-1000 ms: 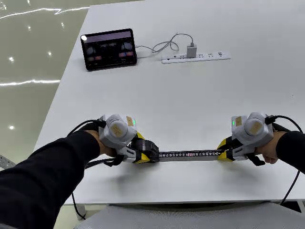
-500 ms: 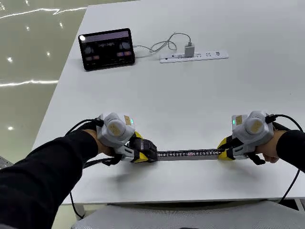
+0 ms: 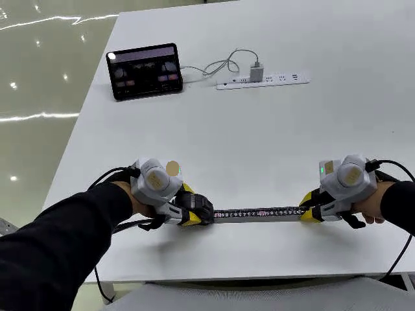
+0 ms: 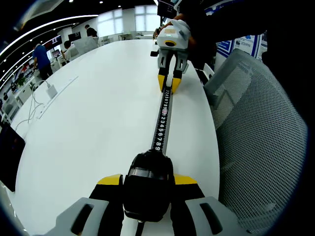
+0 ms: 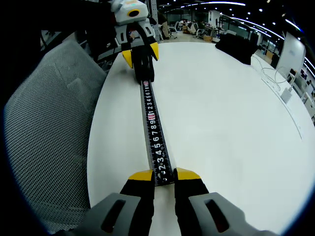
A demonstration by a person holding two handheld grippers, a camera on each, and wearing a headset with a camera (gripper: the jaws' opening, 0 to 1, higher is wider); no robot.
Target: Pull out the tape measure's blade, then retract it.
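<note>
Two grippers share one tape measure between them. My left gripper [image 4: 147,179] has its yellow-tipped jaws closed in on the black case [image 4: 147,194], one against each flank. The case rests on the white table [image 3: 259,129] near its front edge. My right gripper [image 5: 164,177] sits well apart to the other side. Its jaws are drawn almost together and pinch the free end of the blade [image 5: 152,123], just where the numbers begin. The blade lies flat and straight on the table between the two, printed face up, with no sag or twist that I can see. A tablet [image 3: 144,70] and a power strip [image 3: 262,79] lie far back on the table, well apart from the work.

I judge the pulling-out half done or nearly so, since a good run of blade is out of the case. Whether more is meant to come out, I cannot say. If not, the retract is next. That calls for my left jaws to hold the case firm while my right gripper travels along the blade's own line toward it, feeding the blade in at the spring's pace. I should let go of the tip only when it is near the case's mouth. Released out here, the blade would likely whip back and kick. Whether a lock is set on the case, I cannot tell.
</note>
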